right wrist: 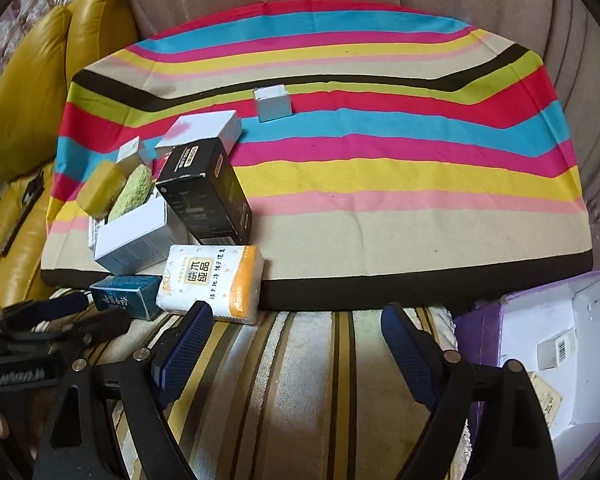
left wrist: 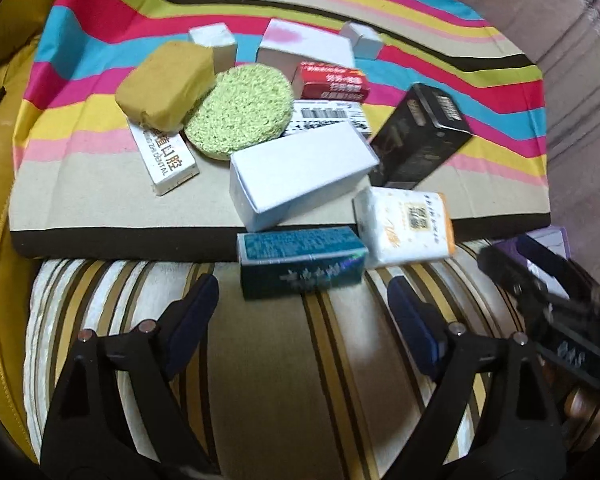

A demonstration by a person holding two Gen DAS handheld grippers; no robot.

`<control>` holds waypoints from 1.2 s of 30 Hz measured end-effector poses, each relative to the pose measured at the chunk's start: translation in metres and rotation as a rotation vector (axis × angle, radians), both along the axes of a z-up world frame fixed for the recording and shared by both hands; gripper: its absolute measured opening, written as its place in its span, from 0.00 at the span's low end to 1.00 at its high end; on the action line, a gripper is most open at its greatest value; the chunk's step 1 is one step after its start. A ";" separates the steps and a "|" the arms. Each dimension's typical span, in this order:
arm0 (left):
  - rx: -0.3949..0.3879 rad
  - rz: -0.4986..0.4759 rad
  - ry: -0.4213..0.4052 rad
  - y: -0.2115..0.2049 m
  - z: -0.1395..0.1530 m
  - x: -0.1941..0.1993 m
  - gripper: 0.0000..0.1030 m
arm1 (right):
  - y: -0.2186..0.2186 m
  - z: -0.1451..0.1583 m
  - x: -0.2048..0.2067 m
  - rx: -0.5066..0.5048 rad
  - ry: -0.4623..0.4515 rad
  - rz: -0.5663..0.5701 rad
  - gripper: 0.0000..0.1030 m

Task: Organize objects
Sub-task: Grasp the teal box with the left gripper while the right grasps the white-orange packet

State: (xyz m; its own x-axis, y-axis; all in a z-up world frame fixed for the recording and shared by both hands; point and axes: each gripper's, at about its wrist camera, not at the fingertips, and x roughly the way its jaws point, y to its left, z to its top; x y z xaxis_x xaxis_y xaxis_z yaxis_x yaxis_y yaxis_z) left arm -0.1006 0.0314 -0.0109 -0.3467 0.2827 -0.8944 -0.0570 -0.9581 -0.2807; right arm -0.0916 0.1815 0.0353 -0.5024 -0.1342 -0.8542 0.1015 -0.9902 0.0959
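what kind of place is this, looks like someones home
Most likely a home living room: a yellow leather sofa, a striped cushion strewn with household boxes, and a tissue pack beside a purple storage box.

Indoor light, even and moderately bright, no hard shadows. Strong fisheye bend; dark vignette at corners. Left wrist view soft throughout; right gripper [left wrist: 548, 292] smeared by motion blur. Right wrist view sharper; mild glare on yellow sofa [right wrist: 32, 92]; left gripper [right wrist: 40, 320] blurred at edge.
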 end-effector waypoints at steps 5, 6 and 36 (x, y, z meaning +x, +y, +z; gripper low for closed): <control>0.005 0.033 -0.045 0.001 -0.013 -0.012 0.86 | -0.006 0.000 0.000 0.019 0.003 0.009 0.85; 0.007 0.037 -0.047 0.001 -0.014 -0.013 0.86 | -0.007 -0.001 0.000 0.021 0.001 0.011 0.85; 0.008 0.101 0.091 -0.065 0.012 0.021 0.76 | -0.078 -0.020 -0.033 0.092 -0.069 0.148 0.85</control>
State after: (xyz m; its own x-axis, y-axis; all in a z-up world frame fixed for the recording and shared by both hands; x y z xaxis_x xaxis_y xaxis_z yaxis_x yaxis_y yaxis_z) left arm -0.0800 -0.0337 0.0009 -0.4537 0.2490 -0.8556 0.0140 -0.9581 -0.2862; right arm -0.1243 0.1040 0.0149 -0.4223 -0.1222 -0.8982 0.2426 -0.9700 0.0179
